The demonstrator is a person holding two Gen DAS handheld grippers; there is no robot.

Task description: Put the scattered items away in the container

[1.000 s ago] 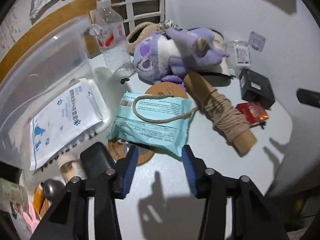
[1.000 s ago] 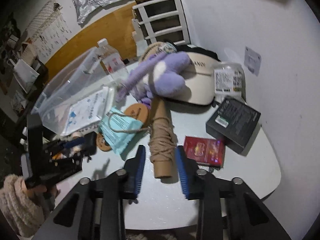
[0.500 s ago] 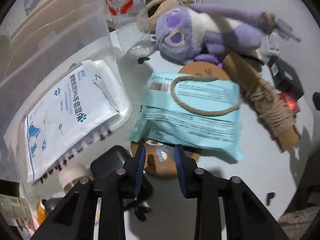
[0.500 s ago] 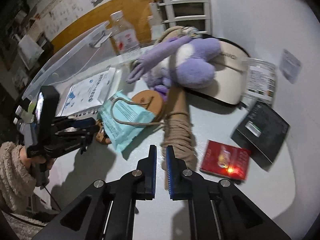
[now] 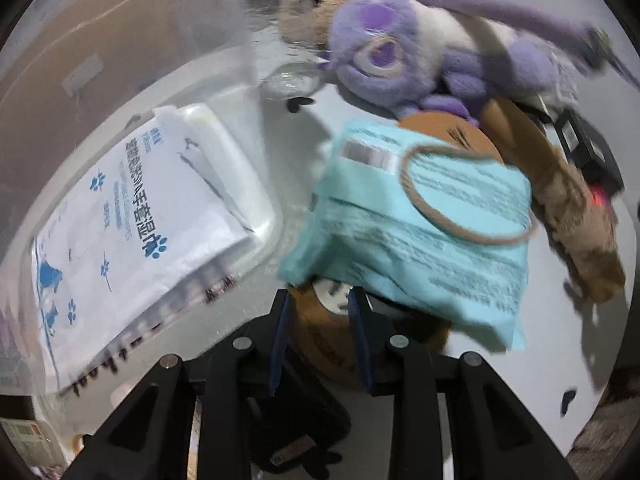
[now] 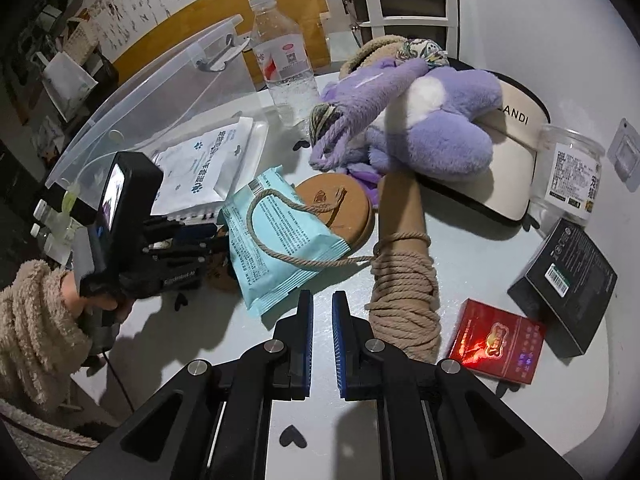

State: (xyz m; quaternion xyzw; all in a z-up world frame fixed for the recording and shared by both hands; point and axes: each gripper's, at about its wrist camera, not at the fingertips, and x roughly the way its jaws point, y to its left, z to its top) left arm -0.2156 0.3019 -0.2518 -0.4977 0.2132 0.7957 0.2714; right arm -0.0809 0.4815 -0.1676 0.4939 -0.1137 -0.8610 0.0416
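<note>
My left gripper (image 5: 318,304) is shut on the edge of a brown disc (image 5: 332,340) that lies half under a teal packet (image 5: 420,240). A rope loop rests across the packet and runs to a rope-wound cardboard tube (image 6: 404,280). In the right wrist view my right gripper (image 6: 322,308) hangs shut over the table with nothing between its pads, just in front of the teal packet (image 6: 280,240). The left gripper (image 6: 216,240) shows at the packet's left. The clear container (image 6: 160,92) stands at the left and holds a white wipes pack (image 6: 204,160).
A purple plush (image 6: 420,120) lies on a cream visor (image 6: 516,160) at the back. A cork coaster (image 6: 336,208), water bottle (image 6: 284,60), clear jar (image 6: 572,172), black box (image 6: 564,288) and red box (image 6: 496,344) crowd the table. A fleecy sleeve (image 6: 36,320) is at the left.
The left gripper came forward and down onto the brown disc and its jaws narrowed around it. The right gripper's jaws closed, and it shifted left from the rope tube toward the teal packet.
</note>
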